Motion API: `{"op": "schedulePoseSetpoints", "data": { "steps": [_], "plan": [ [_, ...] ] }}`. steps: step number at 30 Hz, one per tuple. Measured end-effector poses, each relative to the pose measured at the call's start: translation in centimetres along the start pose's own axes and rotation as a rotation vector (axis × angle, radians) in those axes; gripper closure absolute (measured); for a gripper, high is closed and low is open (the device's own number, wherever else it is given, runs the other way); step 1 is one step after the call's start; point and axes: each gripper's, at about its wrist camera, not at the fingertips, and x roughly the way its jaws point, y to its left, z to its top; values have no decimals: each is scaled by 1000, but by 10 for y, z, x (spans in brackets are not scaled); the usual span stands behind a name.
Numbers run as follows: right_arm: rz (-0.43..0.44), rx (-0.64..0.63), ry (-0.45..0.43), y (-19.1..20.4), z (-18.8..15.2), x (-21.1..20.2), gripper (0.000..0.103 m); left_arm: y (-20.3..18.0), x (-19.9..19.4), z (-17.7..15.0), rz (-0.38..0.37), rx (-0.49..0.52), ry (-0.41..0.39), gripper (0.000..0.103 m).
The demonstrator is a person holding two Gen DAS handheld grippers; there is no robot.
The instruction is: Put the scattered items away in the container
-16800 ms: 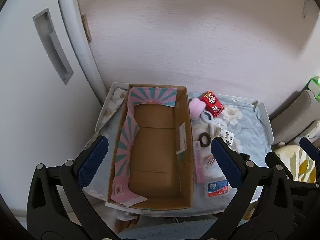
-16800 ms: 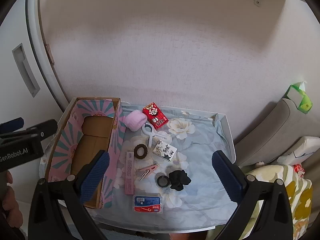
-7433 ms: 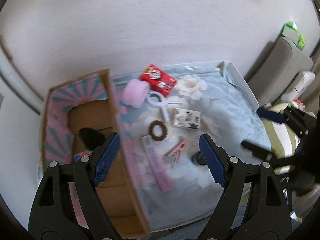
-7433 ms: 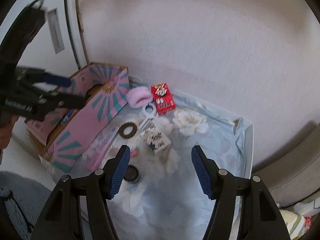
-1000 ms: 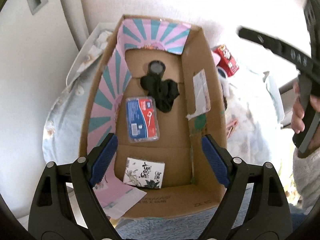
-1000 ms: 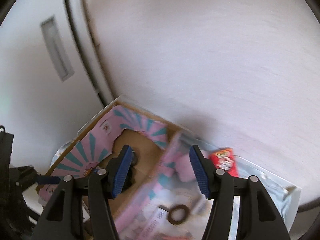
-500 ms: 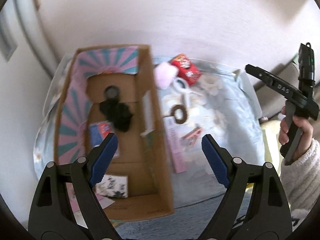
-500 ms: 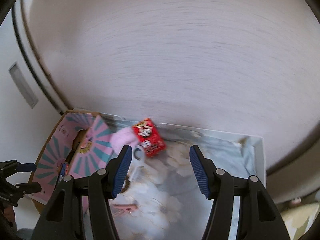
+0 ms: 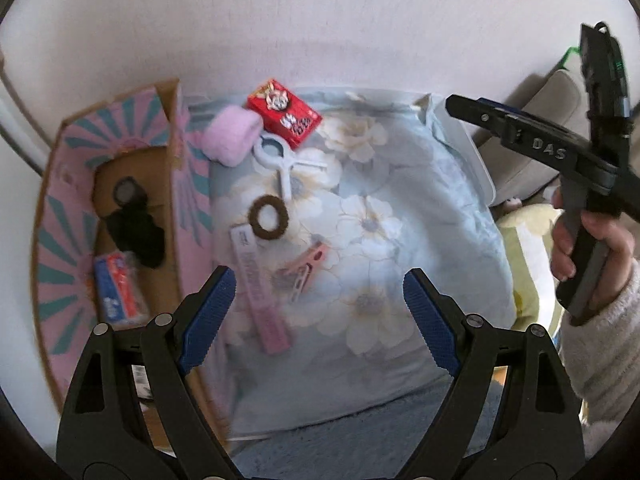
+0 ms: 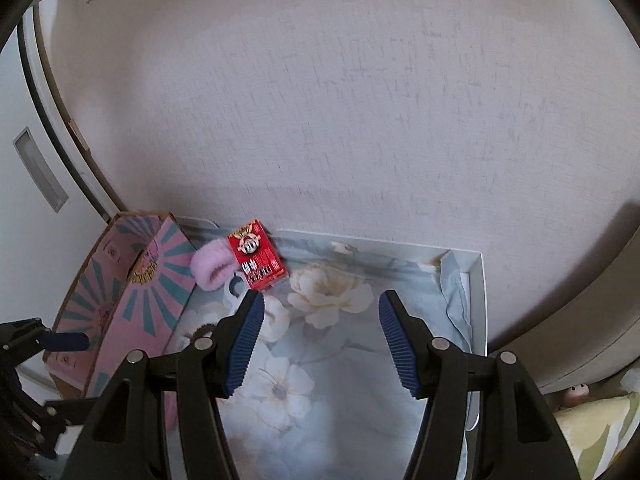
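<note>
While both grippers hang empty, fingers wide, left gripper over pink clothespin, right gripper off worktop | step: between picks | cardboard box at left, partly filled (black scrunchie inside) | next, judged: descend, straddle clothespin, close, carry to box.

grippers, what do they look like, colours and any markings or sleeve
Both the left gripper and the right gripper are black plastic frames with silver pivot screws and two fingers faced with ribbed blue pads. Seen from the left wrist, the right one's black body reads "DAS", with a grey and black handle. The hand holding it wears a fuzzy off-white sleeve.
</note>
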Motion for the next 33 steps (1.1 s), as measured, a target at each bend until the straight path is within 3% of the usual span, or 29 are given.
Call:
{"op": "schedulePoseSetpoints", "data": {
  "steps": [7, 9, 12, 17, 25, 33],
  "plan": [
    [56, -22, 71, -5, -11, 33, 47, 2, 55, -18, 109, -57, 41, 18],
    [76, -33, 86, -5, -13, 41, 47, -5, 58, -22, 182, -15, 5, 18],
    [106, -49, 107, -3, -15, 55, 47, -9, 63, -24, 212, -6, -2, 18],
    [155, -40, 123, 2, -15, 71, 47, -20, 70, -27, 130, -30, 13, 18],
    [177, -49, 152, 5, -20, 80, 47, 1, 79, -35, 158, -139, -17, 20],
    [185, -41, 176, 4, -26, 91, 47, 4, 89, -36, 186, -109, 3, 23]
  ]
}}
